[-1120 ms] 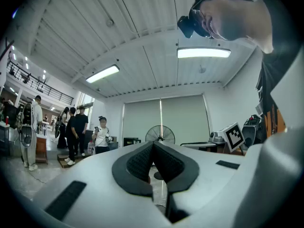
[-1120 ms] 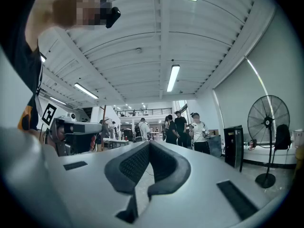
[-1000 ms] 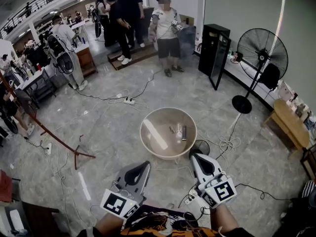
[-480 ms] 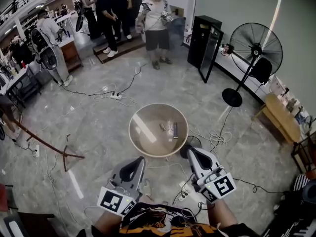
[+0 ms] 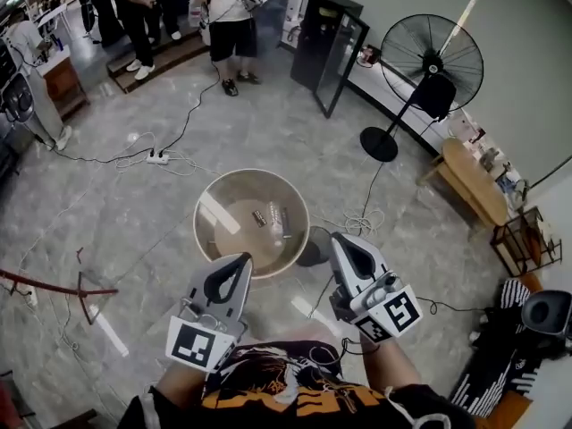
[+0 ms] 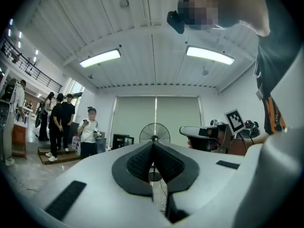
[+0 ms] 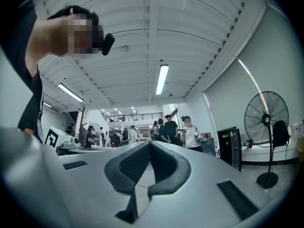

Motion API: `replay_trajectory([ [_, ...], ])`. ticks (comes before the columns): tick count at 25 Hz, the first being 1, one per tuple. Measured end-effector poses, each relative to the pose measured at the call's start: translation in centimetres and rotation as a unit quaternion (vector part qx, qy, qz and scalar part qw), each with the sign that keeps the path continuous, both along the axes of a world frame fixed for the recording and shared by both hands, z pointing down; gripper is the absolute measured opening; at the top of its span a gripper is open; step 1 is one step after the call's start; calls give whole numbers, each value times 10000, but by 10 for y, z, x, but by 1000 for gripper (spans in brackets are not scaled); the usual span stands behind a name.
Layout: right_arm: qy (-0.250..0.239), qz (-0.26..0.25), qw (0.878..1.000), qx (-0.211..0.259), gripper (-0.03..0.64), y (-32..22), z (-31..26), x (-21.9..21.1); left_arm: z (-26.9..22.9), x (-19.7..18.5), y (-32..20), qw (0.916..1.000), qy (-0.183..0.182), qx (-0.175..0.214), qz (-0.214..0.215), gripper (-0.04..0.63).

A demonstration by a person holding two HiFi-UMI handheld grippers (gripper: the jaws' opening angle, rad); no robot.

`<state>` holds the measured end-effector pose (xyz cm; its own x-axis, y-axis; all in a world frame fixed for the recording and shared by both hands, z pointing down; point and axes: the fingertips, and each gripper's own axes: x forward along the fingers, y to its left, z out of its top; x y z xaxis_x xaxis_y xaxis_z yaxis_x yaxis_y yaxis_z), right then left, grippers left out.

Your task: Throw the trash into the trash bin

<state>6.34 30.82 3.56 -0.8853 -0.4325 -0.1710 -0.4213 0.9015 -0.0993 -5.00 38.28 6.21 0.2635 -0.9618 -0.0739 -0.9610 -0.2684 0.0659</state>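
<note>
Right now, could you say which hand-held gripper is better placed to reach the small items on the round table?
Probably left: the left hand-held gripper overlaps the round table's rim near the small items; the right hand-held gripper sits beside it. Both shut, empty.

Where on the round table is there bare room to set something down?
The round table's left half and near edge, by the left gripper, are bare. The small items crowd just right of its centre. A corded power strip lies beyond it.
</note>
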Motion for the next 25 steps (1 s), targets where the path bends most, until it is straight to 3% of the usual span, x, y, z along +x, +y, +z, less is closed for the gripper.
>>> replay_trajectory([
  [7, 0, 86, 9998, -203, 49, -67, 6, -13, 6, -14, -76, 9996, 46, -159, 246, 23],
  [9, -14, -1, 9995, -323, 55, -97, 16, -19, 14, -21, -106, 9994, -15, -289, 172, 23],
  [13, 21, -178, 9972, -727, 60, -147, 44, -16, 25, -18, -155, 9972, 260, -695, 59, 23],
  [18, 51, -430, 9977, -517, 61, -218, 57, -20, 26, -18, -216, 9964, -129, -769, -346, 23],
  [25, 242, -848, 9946, -542, 61, -282, 72, -56, 54, -31, -274, 9925, -74, -1013, -676, 23],
])
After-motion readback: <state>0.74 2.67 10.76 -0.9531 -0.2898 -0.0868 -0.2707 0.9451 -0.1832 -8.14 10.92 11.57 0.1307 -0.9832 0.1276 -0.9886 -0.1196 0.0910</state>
